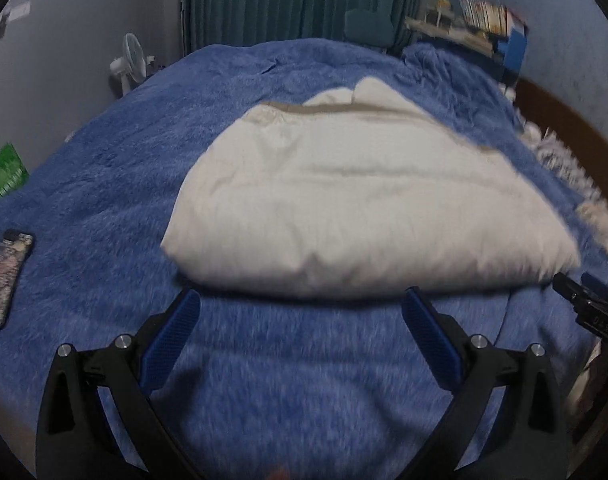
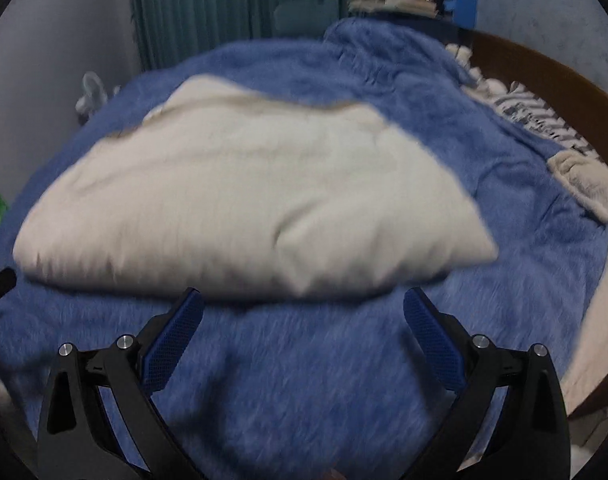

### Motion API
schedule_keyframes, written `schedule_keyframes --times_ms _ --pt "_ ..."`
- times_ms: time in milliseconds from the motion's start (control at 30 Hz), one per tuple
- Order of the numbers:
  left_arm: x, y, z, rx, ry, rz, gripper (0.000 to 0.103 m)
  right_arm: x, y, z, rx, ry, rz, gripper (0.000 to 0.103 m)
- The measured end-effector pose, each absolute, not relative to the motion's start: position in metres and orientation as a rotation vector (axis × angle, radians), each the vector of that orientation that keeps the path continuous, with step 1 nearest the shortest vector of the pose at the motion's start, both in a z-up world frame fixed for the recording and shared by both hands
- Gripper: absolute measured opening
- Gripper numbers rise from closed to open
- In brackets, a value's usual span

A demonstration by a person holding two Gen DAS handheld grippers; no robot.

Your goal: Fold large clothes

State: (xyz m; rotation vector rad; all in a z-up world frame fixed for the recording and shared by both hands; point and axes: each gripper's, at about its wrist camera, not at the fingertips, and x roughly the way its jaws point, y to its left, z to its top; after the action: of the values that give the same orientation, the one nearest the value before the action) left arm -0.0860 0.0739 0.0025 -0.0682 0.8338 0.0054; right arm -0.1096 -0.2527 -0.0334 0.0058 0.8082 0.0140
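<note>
I see both grippers, left [image 1: 302,296] and right [image 2: 304,298], jaws spread empty, just short of the folded cream garment [image 1: 344,200] on the bed [image 1: 304,360].

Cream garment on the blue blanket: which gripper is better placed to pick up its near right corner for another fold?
Right, probably. The right gripper, open, sits nearer the cream garment and its right corner; the left gripper, also open, faces the left half.
</note>
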Motion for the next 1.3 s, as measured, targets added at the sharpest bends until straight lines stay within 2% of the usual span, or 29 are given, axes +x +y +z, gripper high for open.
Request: schedule_keyframes --times_ms 167,533,1300 --pt "-0.088 0.066 -0.010 -0.061 0.897 0.003 0.096 -0.120 -0.242 -0.036 -0.008 0.798 0.031 0.097" --pt "-0.082 0.060 -0.016 0.038 0.875 0.019 0.096 -0.105 -0.240 -0.041 0.005 0.827 -0.028 0.097" --pt "-0.085 0.057 -0.017 -0.004 0.903 -0.026 0.096 -0.106 -0.229 -0.045 -0.019 0.833 -0.011 0.097"
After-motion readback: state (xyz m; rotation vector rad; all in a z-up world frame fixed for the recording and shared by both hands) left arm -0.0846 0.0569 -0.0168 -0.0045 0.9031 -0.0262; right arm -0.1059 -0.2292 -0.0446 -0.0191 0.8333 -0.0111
